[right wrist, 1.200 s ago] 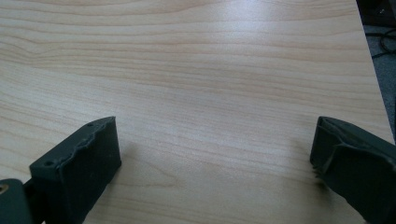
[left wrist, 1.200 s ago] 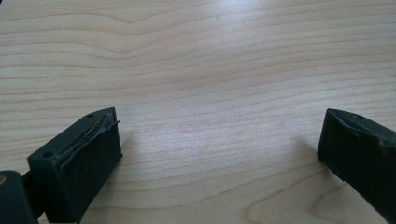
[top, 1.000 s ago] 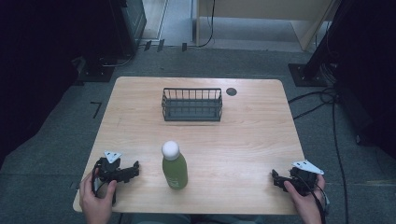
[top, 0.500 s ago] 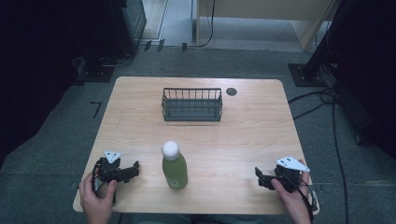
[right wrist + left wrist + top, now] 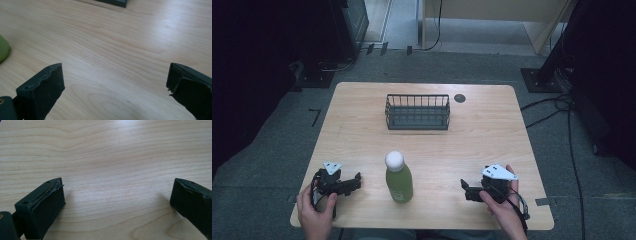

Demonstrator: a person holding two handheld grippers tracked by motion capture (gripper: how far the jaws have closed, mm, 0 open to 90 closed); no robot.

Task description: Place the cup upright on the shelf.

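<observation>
**Green bottle standing between two open tongs**

A green bottle with a white round cap is standing upright on the wooden counter, near the person's edge and a little left of the middle. In the right gripper view a sliver of its green body is showing at the left border.

The left tongs are lying low on the counter just left of the bottle, pointing toward it without touching it, with the person's left hand wrapping the handle. In the left gripper view the left tongs are standing wide apart, with bare wood grain lying between the two black jaws.

The right tongs are sitting to the right of the bottle, a little farther from it than the left ones, and are also pointing toward it. The person's right hand is gripping them, and a grey three-cornered plate is riding on top. In the right gripper view the right tongs are spread wide as well, holding nothing.

Farther back, well apart from the bottle, a dark wire basket is sitting on the counter, its corner peeking in at the top of the right gripper view. A small dark round disc is lying just right of the basket.
</observation>
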